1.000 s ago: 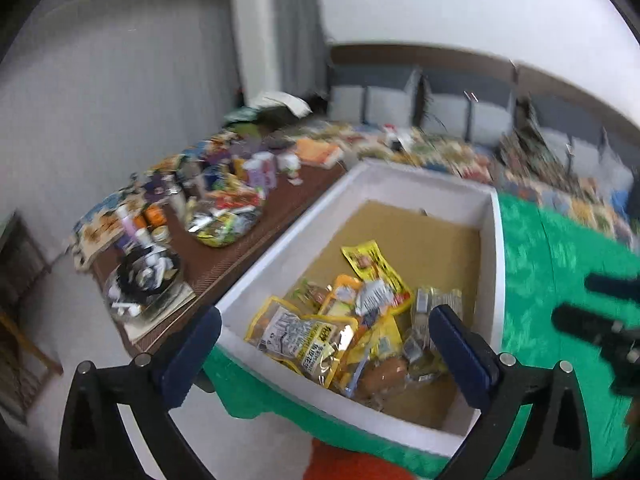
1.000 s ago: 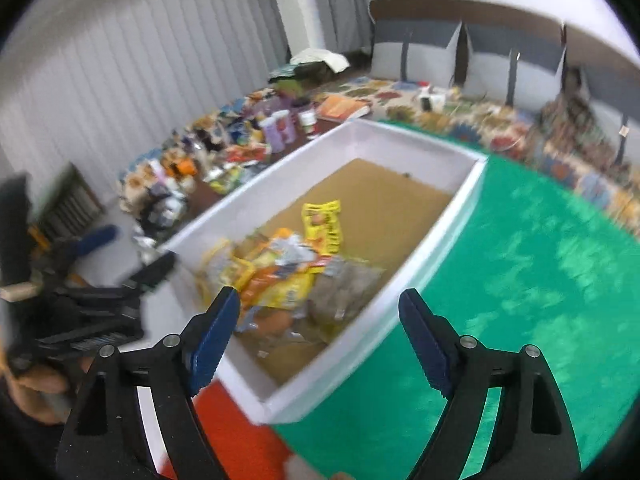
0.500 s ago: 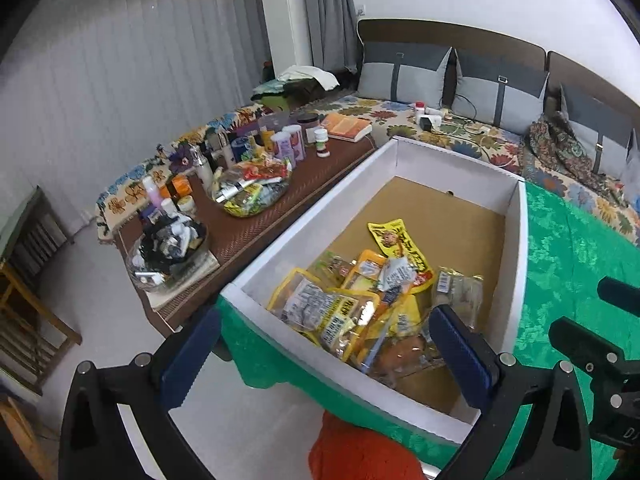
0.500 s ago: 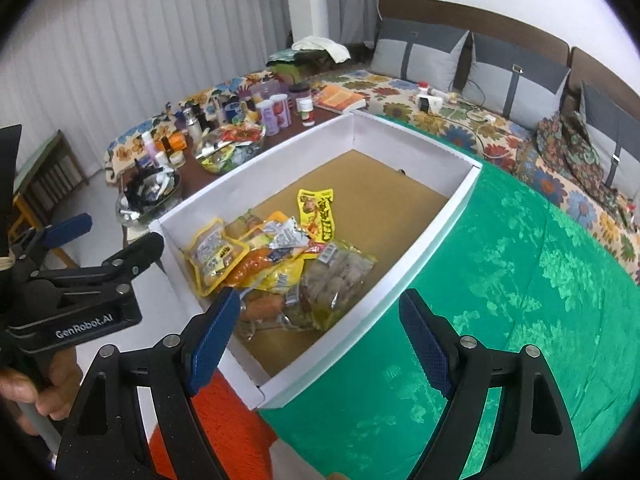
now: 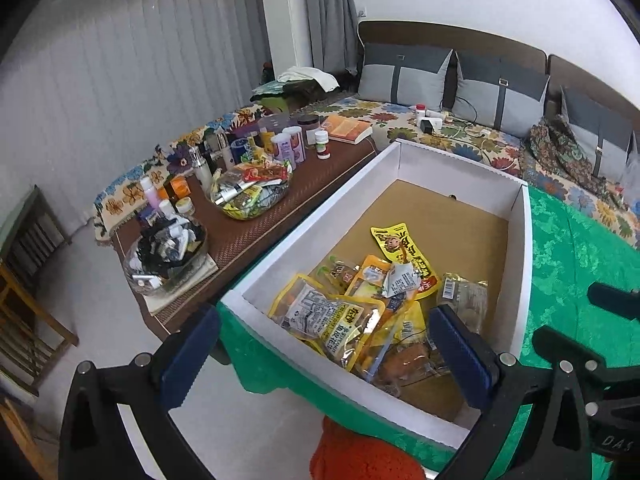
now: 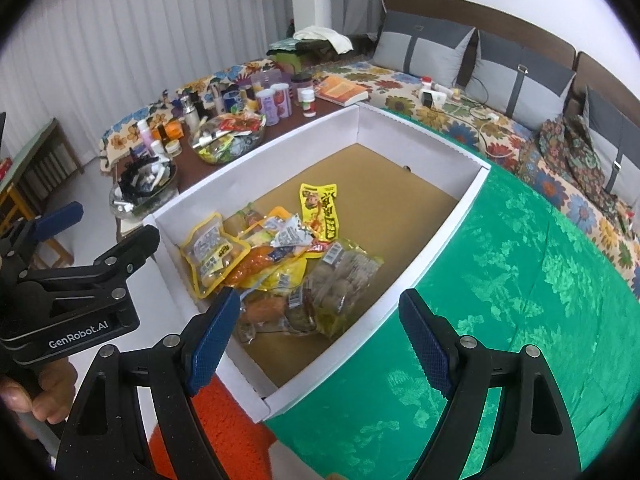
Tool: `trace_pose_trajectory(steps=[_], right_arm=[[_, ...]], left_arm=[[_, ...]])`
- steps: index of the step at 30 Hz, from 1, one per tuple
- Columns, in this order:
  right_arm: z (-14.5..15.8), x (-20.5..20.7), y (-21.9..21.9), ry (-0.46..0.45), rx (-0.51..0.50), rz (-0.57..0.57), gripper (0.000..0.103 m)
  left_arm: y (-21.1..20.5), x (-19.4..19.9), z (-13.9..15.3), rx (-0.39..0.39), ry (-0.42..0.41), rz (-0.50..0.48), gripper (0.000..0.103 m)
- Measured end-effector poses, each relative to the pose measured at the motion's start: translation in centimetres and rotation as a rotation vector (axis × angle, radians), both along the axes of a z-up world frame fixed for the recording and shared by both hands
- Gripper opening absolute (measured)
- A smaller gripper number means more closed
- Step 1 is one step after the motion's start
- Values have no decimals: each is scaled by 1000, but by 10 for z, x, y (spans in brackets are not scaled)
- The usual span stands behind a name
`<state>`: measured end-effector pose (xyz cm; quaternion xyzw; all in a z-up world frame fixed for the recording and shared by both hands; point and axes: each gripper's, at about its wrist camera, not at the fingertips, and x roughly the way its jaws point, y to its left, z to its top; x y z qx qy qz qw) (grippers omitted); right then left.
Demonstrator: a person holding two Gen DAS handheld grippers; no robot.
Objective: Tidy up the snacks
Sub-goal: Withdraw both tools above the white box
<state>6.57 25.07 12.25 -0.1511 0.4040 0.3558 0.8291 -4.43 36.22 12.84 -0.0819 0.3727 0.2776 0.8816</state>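
Note:
A white box with a brown floor sits on a green cloth. A heap of snack packets lies at its near end, with a yellow packet on top toward the back. My left gripper is open and empty above the box's near edge. My right gripper is open and empty above the box's near right corner. The left gripper also shows in the right wrist view at the left.
A brown low table left of the box holds bottles, jars, a book and two glass bowls of small items. A flowered sofa with grey cushions runs behind. An orange fabric lies below the box. The green cloth spreads right.
Both views have steadied and sharpened after a blurred swing. The grippers have drawn slightly back from the box. Both stay open and the packets have not moved.

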Motion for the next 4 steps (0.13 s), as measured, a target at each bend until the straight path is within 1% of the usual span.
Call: trace_pose_trajectory(steps=[4], right_arm=[[-4, 2, 2, 8, -5, -1, 85]], left_arm=[[1, 1, -2, -7, -9, 5, 103]])
